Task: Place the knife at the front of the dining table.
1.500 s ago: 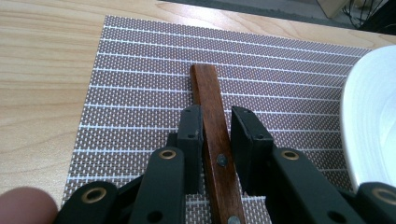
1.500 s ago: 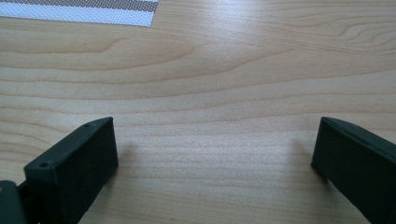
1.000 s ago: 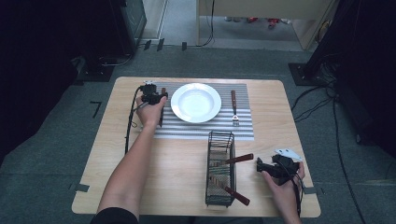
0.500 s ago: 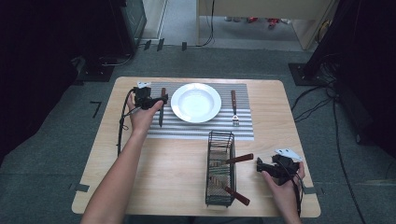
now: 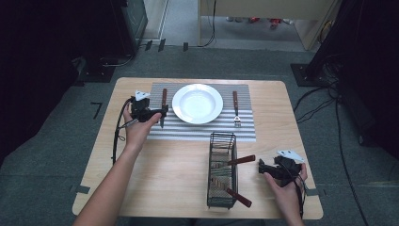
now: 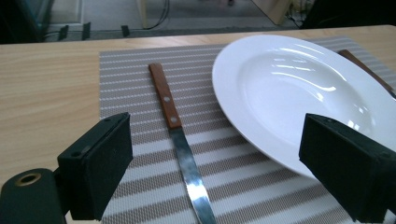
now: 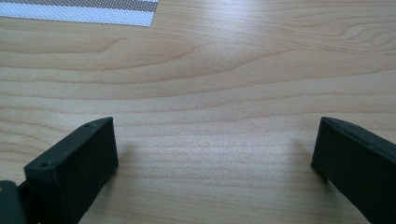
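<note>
**Left claw wide open beside the knife on the mat**

Nearest the person, at about 5 o'clock on the counter (image 5: 179,183), the right claw (image 5: 260,165) rests low over bare wood, its jaws spread wide with nothing between them (its own view shows wood grain and a corner of the mat beyond). Just to its 9 o'clock stands a black wire basket (image 5: 221,169), upright, with two brown-handled utensils (image 5: 242,160) poking out toward the right claw; the claw and the nearer handle look close but apart.

Farther out, at roughly 10 o'clock, the left hand (image 5: 136,132) holds the left claw (image 5: 164,111) at the left edge of the striped mat (image 5: 202,131). Its jaws have just been opening and now stand far apart, gripping nothing. The knife (image 6: 180,140) lies flat on the mat, loose, wooden handle pointing to 12 o'clock and blade toward the person; in the left gripper view it lies ahead of the gap between the two black pads (image 6: 100,168), touching neither.

At the knife's 3 o'clock, just beside it, sits the white plate (image 5: 197,103), middle of the mat. Beyond the plate, again at 3 o'clock, a fork (image 5: 236,109) lies on the mat's right edge, handle away, tines near.
</note>
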### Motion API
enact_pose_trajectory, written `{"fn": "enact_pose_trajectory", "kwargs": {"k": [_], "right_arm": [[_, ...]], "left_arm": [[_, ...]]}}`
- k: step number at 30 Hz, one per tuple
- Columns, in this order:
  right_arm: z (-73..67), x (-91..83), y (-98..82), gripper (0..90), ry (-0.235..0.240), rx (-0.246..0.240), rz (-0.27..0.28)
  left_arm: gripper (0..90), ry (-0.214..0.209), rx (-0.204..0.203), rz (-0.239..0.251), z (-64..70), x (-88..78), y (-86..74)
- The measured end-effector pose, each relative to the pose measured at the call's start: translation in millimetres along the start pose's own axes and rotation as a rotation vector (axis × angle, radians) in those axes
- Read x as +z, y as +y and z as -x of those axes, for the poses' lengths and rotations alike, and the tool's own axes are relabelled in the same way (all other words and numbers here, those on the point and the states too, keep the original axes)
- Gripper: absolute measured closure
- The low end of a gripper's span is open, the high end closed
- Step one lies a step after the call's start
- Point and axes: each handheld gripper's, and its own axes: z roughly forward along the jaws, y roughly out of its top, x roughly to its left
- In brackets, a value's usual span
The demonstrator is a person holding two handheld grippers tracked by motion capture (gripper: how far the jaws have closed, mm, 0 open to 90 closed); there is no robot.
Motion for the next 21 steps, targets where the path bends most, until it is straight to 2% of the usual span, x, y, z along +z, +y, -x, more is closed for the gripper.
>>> {"fn": "enact_pose_trajectory", "kwargs": {"k": [4,6,11,16,17,18,19,20,21], "right_arm": [[0.0,0.0,0.0,0.0,0.000,0.000,0.000],[0.0,0.0,0.0,0.0,0.000,0.000,0.000],[0.0,0.0,0.0,0.0,0.000,0.000,0.000],[0.0,0.0,0.0,0.0,0.000,0.000,0.000],[0.0,0.0,0.0,0.0,0.000,0.000,0.000],[0.0,0.0,0.0,0.0,0.000,0.000,0.000],[0.0,0.0,0.0,0.0,0.000,0.000,0.000],[0.0,0.0,0.0,0.0,0.000,0.000,0.000],[-0.1,0.0,0.0,0.0,0.000,0.000,0.000]], "left_arm": [[9.9,0.005,0.007,0.010,1.3,-11.5,-10.9],[9.9,-0.007,-0.002,0.011,1.0,-16.9,-17.1],[9.9,-0.007,0.021,0.009,1.3,-34.6,-35.9],[9.9,-0.010,0.005,0.021,-3.1,-49.3,-49.8],[9.9,-0.001,0.012,0.013,-5.6,-55.6,-58.0],[9.9,-0.001,0.012,0.013,-5.6,-55.6,-58.0],[9.9,0.017,0.018,0.009,-7.4,-61.8,-66.8],[9.9,0.017,0.018,0.009,-7.4,-61.8,-66.8],[9.9,0.045,0.033,-0.014,-8.5,-66.4,-75.2]]}}
